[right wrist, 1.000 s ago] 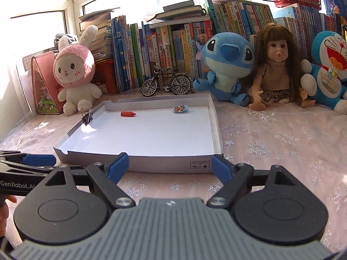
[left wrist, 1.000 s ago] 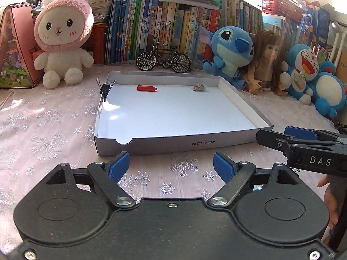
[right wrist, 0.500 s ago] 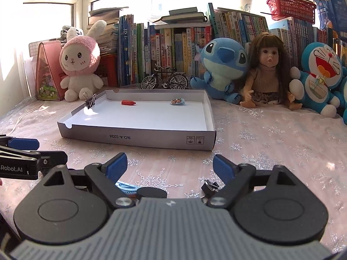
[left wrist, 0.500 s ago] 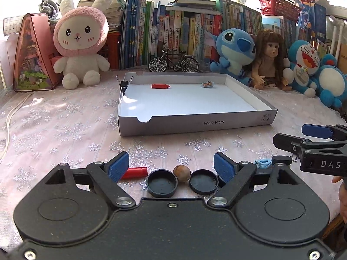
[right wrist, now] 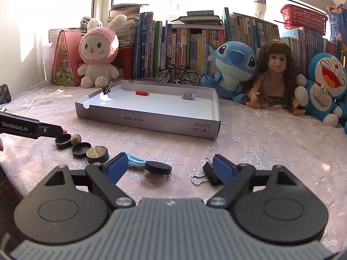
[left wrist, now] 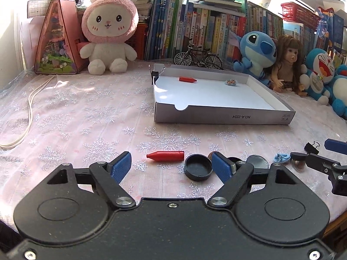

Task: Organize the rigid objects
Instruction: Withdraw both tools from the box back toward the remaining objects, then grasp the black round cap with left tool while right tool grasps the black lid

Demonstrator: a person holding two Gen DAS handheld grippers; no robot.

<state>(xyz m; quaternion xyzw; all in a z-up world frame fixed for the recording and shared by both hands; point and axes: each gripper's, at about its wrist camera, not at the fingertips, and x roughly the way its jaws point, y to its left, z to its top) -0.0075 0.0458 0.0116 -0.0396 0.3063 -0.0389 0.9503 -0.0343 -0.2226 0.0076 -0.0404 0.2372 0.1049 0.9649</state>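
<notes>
My left gripper (left wrist: 171, 164) was closing, still empty, around the red cap (left wrist: 166, 156) on the cloth before the tray (left wrist: 223, 117). It looked light, stiff, slippery; I would pinch its middle.

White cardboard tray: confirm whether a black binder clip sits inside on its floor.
No: the black binder clip is clamped on the white cardboard tray's left wall rim.

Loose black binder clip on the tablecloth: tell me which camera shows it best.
The right wrist view: the binder clip lies close, by the right gripper's finger, body and wire handles clear. The left wrist view shows it small near the right edge.
</notes>
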